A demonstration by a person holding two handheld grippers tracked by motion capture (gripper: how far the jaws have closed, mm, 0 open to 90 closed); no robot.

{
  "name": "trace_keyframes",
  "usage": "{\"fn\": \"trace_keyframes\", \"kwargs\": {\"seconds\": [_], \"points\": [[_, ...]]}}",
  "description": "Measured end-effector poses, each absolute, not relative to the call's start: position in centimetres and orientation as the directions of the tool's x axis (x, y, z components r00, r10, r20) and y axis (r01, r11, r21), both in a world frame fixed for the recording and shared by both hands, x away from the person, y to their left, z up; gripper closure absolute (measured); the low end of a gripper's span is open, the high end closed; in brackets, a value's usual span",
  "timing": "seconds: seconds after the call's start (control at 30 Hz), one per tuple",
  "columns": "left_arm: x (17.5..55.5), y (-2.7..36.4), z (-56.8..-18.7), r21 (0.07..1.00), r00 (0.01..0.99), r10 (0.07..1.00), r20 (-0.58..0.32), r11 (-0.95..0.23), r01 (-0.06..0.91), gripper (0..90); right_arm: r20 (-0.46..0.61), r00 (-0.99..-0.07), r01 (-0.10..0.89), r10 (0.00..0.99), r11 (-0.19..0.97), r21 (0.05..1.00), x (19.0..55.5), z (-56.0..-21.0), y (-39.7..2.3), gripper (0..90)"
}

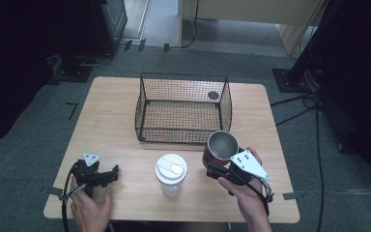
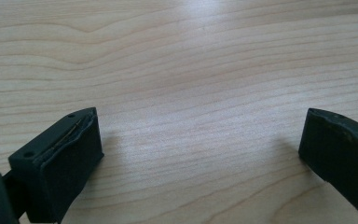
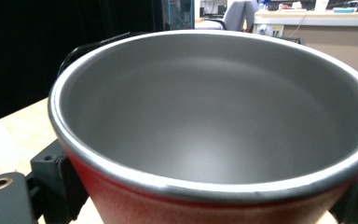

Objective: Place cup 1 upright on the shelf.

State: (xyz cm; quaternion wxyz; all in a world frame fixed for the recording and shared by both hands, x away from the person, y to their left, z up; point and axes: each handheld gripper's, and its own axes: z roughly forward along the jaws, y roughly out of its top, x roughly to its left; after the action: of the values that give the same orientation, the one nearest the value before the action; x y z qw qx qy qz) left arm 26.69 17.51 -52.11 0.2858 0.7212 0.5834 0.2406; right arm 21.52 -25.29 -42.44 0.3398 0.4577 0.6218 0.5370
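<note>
The right gripper (image 1: 216,166) clamps the red metal cup (image 1: 221,147) by its lower wall, mouth up, near the tabletop's (image 1: 116,116) right edge and just in front of the wire basket (image 1: 183,107), probably to drop it in there. The right gripper view adds the cup's empty steel inside (image 3: 214,121) and a jaw against its red side. The left gripper (image 1: 107,176) rests near the front-left corner, jaws wide apart over bare wood. A lidded plastic cup (image 1: 171,174) stands between the two.
</note>
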Motion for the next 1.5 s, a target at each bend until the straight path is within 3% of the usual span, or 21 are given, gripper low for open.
{"fn": "trace_keyframes", "kwargs": {"seconds": [0.87, 1.5], "points": [[26.7, 17.5, -52.1, 0.692, 0.204, 0.979, 0.014, -0.156, 0.705, 0.0, 0.016, -0.291, 0.104, 0.957, 0.015, 0.994, 25.4, -38.8, -23.3, 7.3], [26.7, 17.5, -52.1, 0.692, 0.203, 0.979, 0.013, -0.156, 0.705, 0.0, 0.024, -0.274, 0.094, 0.961, 0.002, 0.996, 29.5, -36.7, -22.0, 7.2]]}}
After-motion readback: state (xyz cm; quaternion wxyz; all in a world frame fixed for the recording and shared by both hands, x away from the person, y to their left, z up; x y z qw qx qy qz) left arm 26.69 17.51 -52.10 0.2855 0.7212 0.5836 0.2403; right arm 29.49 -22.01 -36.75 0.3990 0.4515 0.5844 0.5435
